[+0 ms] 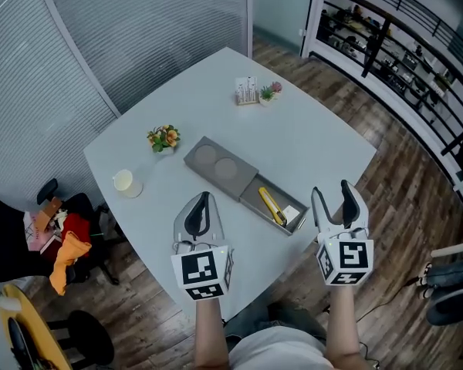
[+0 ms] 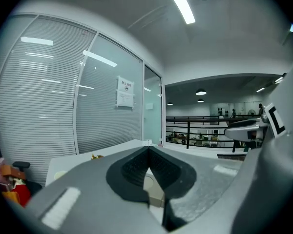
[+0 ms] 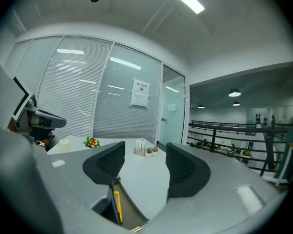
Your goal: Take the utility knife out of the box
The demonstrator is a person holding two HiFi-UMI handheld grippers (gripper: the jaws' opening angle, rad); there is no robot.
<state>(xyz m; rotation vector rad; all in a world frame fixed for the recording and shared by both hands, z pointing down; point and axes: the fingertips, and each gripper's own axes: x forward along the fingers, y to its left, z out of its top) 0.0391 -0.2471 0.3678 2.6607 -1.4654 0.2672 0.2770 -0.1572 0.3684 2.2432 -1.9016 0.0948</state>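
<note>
A grey box (image 1: 244,196) lies on the white table, its lid slid to the far left and its near half open. Inside the open half lies a yellow utility knife (image 1: 272,206), seen also in the right gripper view as a yellow utility knife (image 3: 117,206) inside the box (image 3: 132,216). My left gripper (image 1: 201,203) hovers near the table's front edge, left of the box, with its jaws shut and empty. My right gripper (image 1: 331,193) hangs to the right of the box, past the table's front-right edge, open with nothing between its fingers (image 3: 183,171).
A small flower decoration (image 1: 163,137) and a white cup (image 1: 124,180) stand on the table's left. A card holder (image 1: 246,90) with a tiny plant (image 1: 267,94) sits at the far edge. A chair with clothes (image 1: 50,237) stands left of the table.
</note>
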